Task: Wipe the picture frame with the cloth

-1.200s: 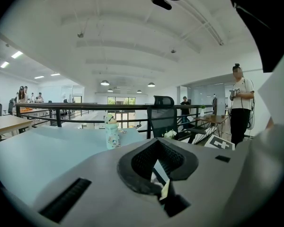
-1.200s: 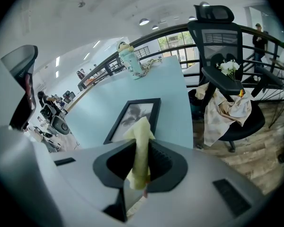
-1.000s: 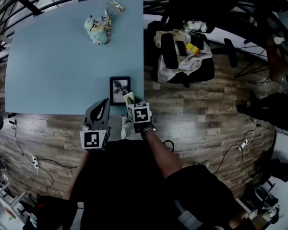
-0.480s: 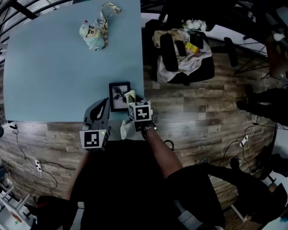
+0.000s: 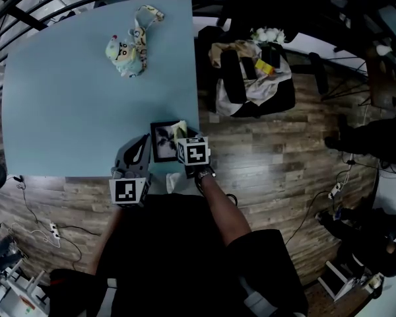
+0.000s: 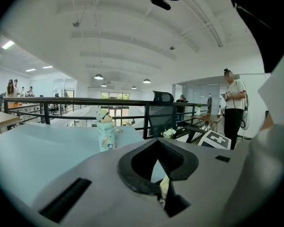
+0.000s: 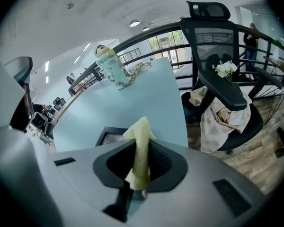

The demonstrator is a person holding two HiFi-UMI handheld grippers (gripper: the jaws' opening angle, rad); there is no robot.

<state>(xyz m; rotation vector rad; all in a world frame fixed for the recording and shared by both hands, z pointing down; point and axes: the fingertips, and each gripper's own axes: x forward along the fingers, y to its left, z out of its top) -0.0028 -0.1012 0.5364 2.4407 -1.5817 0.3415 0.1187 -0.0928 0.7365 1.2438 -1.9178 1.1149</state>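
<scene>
At the table's point(image 5: 72, 111) near right corner the frame point(image 5: 162, 141) lies flat, close to the edge. My right tongs point(image 7: 141, 167) are clamped on the yellow cloth point(image 7: 140, 141). Its free end pokes up past the tips and sits over the frame's right side; whether it presses on the glass I cannot tell. My left tongs point(image 6: 157, 174) hang just left of the frame, closed with nothing gripped. A toy point(image 5: 127, 50) lies far across the table, well apart.
</scene>
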